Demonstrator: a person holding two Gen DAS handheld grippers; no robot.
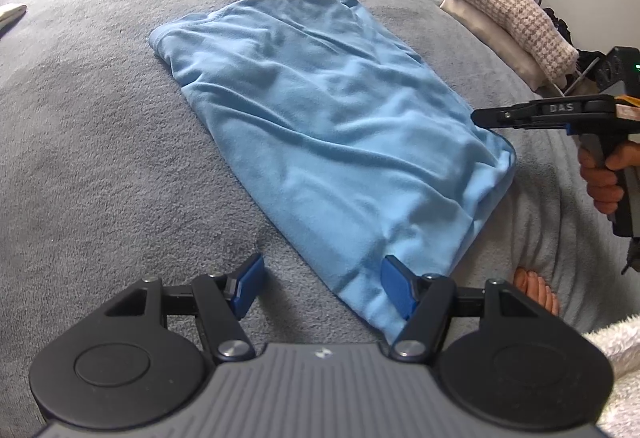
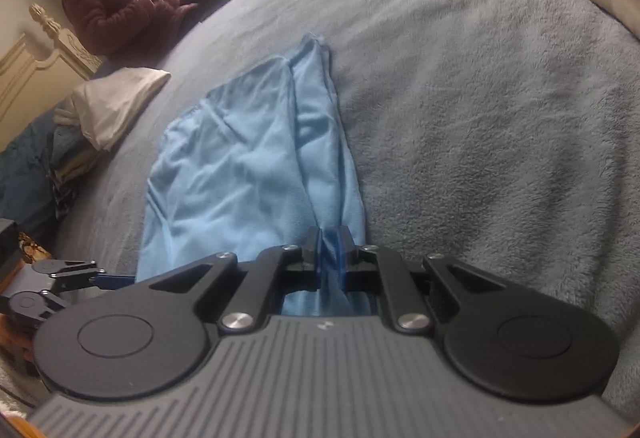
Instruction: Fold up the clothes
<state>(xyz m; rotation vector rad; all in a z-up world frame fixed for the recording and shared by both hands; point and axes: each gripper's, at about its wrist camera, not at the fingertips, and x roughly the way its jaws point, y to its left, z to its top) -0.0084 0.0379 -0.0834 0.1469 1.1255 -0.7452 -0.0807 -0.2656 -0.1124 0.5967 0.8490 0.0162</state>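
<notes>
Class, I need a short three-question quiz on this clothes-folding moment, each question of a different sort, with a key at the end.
1. True or false: the right gripper has its jaws shut on a bunched edge of the light blue garment.
2. Multiple choice: the left gripper is
A. shut on the garment
B. open, one blue pad over the garment's near corner
C. out of view
3. Fill the gap: the garment lies on a ____ fleece blanket.

Key: 1 true; 2 B; 3 grey.
</notes>
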